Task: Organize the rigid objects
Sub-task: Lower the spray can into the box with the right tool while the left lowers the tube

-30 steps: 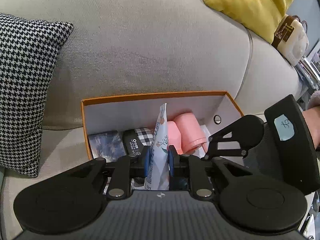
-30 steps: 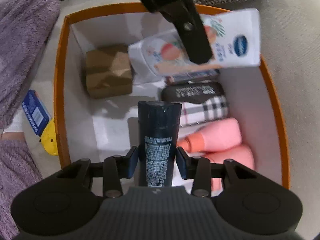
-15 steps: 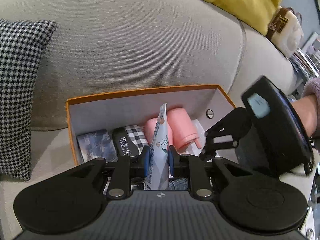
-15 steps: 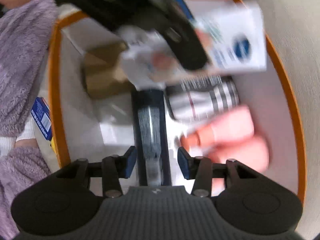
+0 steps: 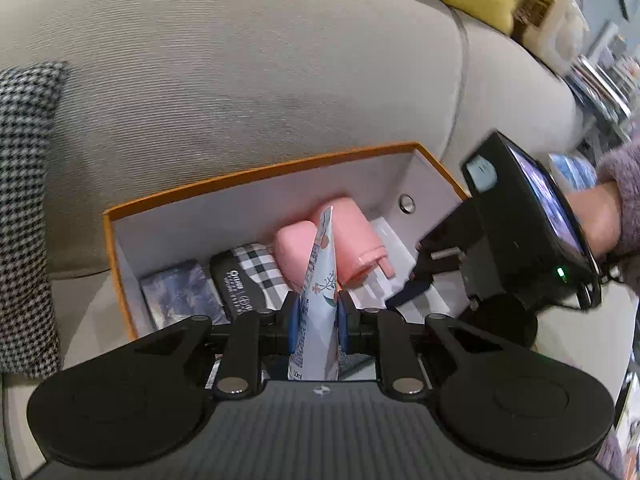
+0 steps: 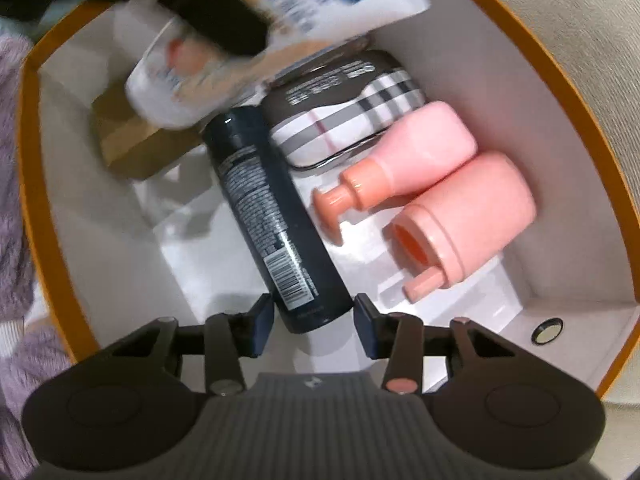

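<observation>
Right wrist view, right gripper (image 6: 314,320) fingers apart astride dark blue tube (image 6: 272,216) lying in orange-rimmed box (image 6: 560,80), left gripper (image 5: 318,320) clamping white hand-cream tube (image 5: 320,280) above box.

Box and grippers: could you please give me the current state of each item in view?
Left gripper: shut on white tube, held over the box.
Right gripper: open, dark tube's end between the pads.
Dark tube: lying in box.
Pump bottle: lying on side.
Pink bottle: lying on side.
Plaid case: closed, lying flat.
Box: open, no lid.
</observation>
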The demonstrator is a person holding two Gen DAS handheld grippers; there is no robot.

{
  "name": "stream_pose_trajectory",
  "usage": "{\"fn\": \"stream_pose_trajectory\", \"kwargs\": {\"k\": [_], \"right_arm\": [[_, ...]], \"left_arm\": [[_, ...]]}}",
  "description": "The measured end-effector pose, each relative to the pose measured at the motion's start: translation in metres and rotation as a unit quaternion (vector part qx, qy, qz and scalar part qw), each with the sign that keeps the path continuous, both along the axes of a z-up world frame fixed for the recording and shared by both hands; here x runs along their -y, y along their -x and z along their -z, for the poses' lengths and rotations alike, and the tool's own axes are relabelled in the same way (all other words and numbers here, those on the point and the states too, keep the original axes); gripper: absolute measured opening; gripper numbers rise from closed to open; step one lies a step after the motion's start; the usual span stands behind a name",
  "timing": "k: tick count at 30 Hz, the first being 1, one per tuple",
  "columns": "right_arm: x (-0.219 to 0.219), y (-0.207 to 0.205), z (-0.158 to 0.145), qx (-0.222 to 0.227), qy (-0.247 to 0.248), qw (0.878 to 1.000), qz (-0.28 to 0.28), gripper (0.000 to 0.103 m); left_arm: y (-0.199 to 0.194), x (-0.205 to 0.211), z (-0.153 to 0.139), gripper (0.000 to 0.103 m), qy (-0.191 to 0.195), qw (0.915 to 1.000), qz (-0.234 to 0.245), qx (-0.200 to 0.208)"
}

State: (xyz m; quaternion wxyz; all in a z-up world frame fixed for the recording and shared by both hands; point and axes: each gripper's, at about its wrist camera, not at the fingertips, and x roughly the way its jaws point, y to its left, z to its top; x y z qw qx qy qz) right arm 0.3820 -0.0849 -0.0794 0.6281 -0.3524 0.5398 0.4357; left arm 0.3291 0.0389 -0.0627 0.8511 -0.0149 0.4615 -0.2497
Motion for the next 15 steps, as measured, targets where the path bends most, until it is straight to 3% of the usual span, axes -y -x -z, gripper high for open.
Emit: {"fn": "stream_pose_trajectory", "kwargs": {"k": [3, 6, 10, 15], "right_arm": [[0.004, 0.003, -0.006, 0.010, -0.003, 1.000, -0.007, 0.045], [0.012, 0.005, -0.015, 0.022, -0.014, 1.000, -0.003, 0.056], [0.033, 0.002, -0.034, 0.042, -0.031, 0.998, 0.032, 0.056], [0.047, 0.006, -0.047, 0.066, -0.049, 0.996, 0.040, 0.056]], "left_arm": [[0.000, 0.013, -0.001, 0.021, -0.017, 0.9989, 0.045, -0.005], [0.003, 0.029, -0.001, 0.021, -0.054, 0.9931, 0.104, 0.008], [0.001, 0.049, 0.005, 0.021, -0.086, 0.9783, 0.188, -0.016], [-0.003, 0.066, 0.027, 0.020, -0.120, 0.9605, 0.242, -0.065]]}}
